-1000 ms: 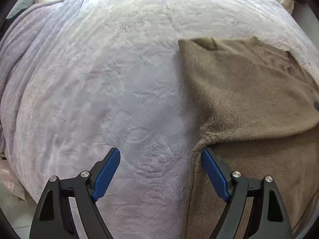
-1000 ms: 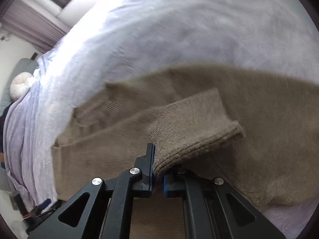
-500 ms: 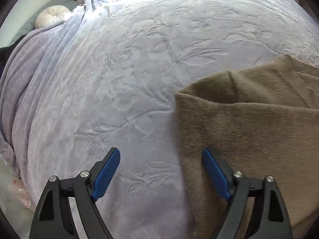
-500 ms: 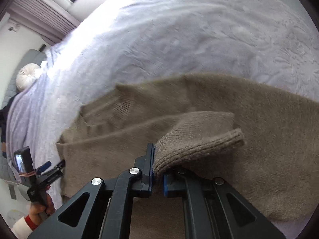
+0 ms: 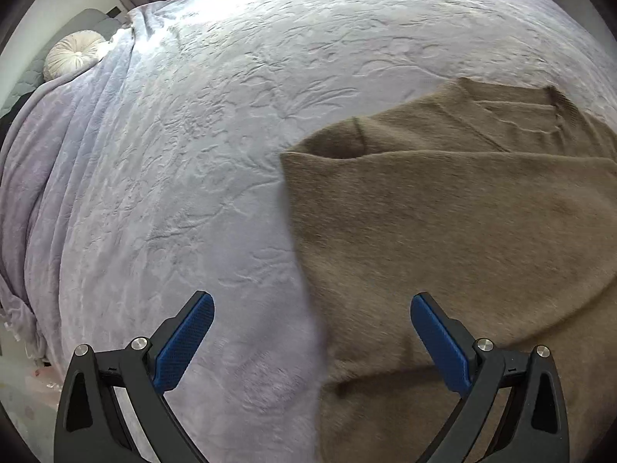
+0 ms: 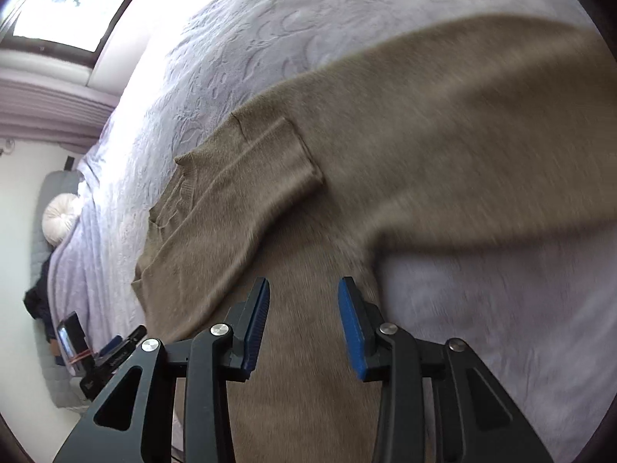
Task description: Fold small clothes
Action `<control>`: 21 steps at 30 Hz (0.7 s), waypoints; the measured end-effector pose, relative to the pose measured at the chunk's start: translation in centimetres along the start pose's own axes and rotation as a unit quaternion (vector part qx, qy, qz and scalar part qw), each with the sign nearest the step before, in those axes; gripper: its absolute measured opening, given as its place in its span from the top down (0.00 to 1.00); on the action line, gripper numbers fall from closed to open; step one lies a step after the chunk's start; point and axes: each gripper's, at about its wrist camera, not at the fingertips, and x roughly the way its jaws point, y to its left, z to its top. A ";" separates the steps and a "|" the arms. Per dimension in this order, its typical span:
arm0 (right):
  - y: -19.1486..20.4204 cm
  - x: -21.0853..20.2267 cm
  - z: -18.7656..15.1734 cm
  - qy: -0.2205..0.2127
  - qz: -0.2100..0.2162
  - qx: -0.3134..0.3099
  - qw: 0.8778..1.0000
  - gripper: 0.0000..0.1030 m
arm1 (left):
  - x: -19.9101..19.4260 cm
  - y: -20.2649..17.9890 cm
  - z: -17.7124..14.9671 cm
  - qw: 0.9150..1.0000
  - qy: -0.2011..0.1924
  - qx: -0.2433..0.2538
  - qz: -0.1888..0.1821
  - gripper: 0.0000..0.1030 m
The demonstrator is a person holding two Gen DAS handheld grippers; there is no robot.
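A brown knit sweater (image 5: 455,231) lies flat on a lilac embossed bedspread (image 5: 200,146). In the right wrist view the sweater (image 6: 405,123) has one sleeve (image 6: 246,181) folded across its body, cuff lying flat. My left gripper (image 5: 310,308) is open and empty, hovering over the sweater's left edge, one finger over the bedspread and one over the knit. My right gripper (image 6: 302,293) is open and empty above the sweater's body, near the folded sleeve.
A round cream cushion (image 5: 73,54) sits at the bed's far left; it also shows in the right wrist view (image 6: 61,218). The left gripper's body (image 6: 96,351) shows at the bed's left edge in the right wrist view. A window (image 6: 73,4) is beyond the bed.
My right gripper opened and let go of the sleeve cuff, which now lies flat on the sweater. My left gripper drew back and tilted, staying open.
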 end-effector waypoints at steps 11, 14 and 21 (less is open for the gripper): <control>-5.6 -4.0 -2.5 -0.025 0.016 0.069 0.997 0.59 | -4.3 -12.9 -1.4 0.993 0.022 0.077 -0.086 0.00; -7.5 -5.1 -2.6 -0.038 0.015 0.087 0.995 0.59 | -5.2 -15.6 -0.8 0.990 0.019 0.087 -0.105 0.00; -12.3 -8.2 -2.5 -0.078 0.017 0.133 0.988 0.59 | -6.3 -19.9 1.6 0.988 0.000 0.106 -0.111 0.00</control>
